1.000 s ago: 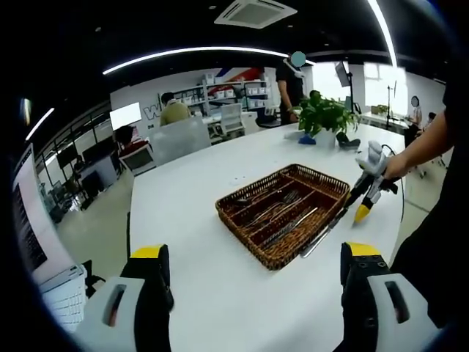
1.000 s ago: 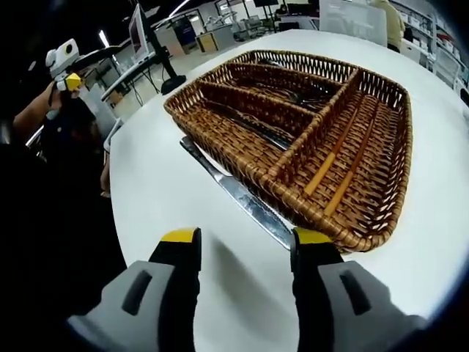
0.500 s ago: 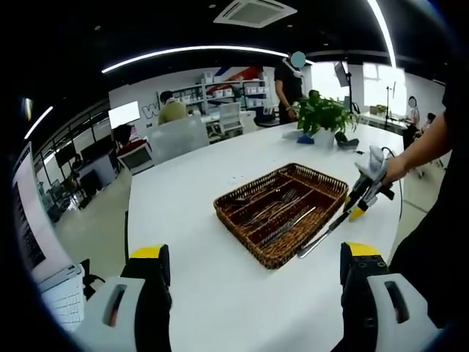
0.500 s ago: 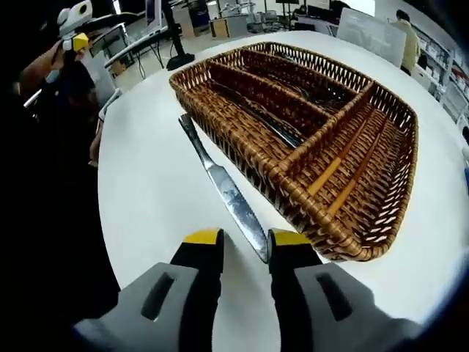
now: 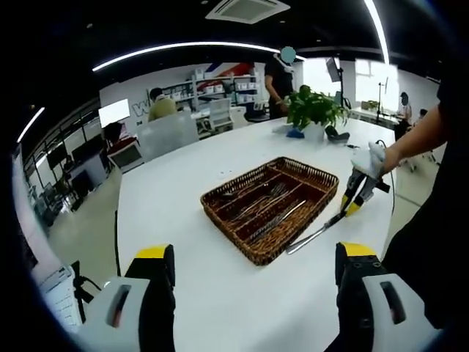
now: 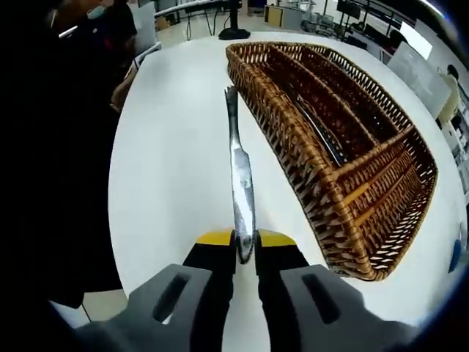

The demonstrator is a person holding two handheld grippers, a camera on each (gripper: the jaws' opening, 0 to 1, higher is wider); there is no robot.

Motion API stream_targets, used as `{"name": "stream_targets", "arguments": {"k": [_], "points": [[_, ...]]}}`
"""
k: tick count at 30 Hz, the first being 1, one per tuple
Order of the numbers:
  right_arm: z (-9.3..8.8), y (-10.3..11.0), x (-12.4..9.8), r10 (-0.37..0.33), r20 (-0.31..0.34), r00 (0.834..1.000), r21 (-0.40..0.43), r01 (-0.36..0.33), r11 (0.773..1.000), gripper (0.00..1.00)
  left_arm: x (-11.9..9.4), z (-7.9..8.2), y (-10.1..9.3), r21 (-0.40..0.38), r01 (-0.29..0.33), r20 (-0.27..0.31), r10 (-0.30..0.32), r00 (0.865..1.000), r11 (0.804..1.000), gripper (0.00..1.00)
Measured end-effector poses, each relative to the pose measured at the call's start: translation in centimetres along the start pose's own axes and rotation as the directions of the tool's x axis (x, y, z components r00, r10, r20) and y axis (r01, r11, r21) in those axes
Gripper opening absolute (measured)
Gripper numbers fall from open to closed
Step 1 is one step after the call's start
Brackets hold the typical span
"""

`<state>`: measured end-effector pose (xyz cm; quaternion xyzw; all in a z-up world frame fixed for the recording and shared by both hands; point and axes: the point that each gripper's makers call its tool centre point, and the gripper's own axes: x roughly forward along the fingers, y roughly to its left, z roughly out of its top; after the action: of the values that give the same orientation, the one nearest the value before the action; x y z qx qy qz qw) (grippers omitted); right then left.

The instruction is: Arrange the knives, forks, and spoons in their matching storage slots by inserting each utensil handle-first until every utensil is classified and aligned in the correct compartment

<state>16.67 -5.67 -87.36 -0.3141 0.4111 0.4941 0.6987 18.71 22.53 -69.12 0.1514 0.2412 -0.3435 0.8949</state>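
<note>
On the white bench (image 5: 220, 293) sits the wicker cutlery tray (image 6: 344, 139), split into long slots plus one cross slot at its near right end. In my left gripper view the long slots of the wicker cutlery tray (image 5: 270, 207) hold forks and other silver utensils (image 5: 267, 205), though I cannot sort them by kind from here. In my right gripper view one long slot holds a slim dark utensil (image 6: 320, 133); the cross slot shows only pale wooden slats along its bottom.

My right claw (image 6: 245, 239) is clamped on the blade end of a table knife (image 6: 239, 172), handle pointing away, lying just left of the tray's wall. The left view shows that right claw (image 5: 350, 204) with the table knife (image 5: 314, 235) angled down toward the bench beside the tray.

My left claw (image 5: 249, 257) stands wide apart, holding nothing.

Far off, a potted plant (image 5: 315, 111) stands on the bench. The wall lettering behind is too blurred to read.
</note>
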Motion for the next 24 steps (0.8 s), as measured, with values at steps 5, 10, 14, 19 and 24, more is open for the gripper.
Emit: {"name": "stream_targets", "arguments": {"k": [5,10,14,19,24], "points": [[-0.1,0.5,-0.6,0.021,-0.015,1.000,-0.014,-0.022,1.000,0.08,1.8,-0.7,-2.1,0.075,0.074,-0.050,-0.070,0.996,0.994,0.89],[0.0,1.1,-1.0,0.039,-0.008,0.999,-0.044,-0.040,0.998,0.08,3.1,-0.6,-3.6,0.106,0.127,-0.064,-0.121,0.991,0.986,0.86],[0.0,1.1,-1.4,0.027,-0.016,1.000,-0.083,-0.028,0.996,0.08,3.6,-1.4,-4.1,0.124,0.155,-0.088,-0.145,0.986,0.980,0.84],[0.5,1.5,-2.0,0.045,-0.008,0.999,-0.107,-0.045,0.993,0.08,4.1,-2.0,-4.9,0.132,0.186,-0.106,-0.173,0.979,0.974,0.80],[0.8,1.9,-2.1,0.067,-0.019,0.998,-0.149,-0.069,0.986,0.07,5.5,-2.9,-6.7,0.162,0.262,-0.141,-0.241,0.960,0.951,0.74]]}}
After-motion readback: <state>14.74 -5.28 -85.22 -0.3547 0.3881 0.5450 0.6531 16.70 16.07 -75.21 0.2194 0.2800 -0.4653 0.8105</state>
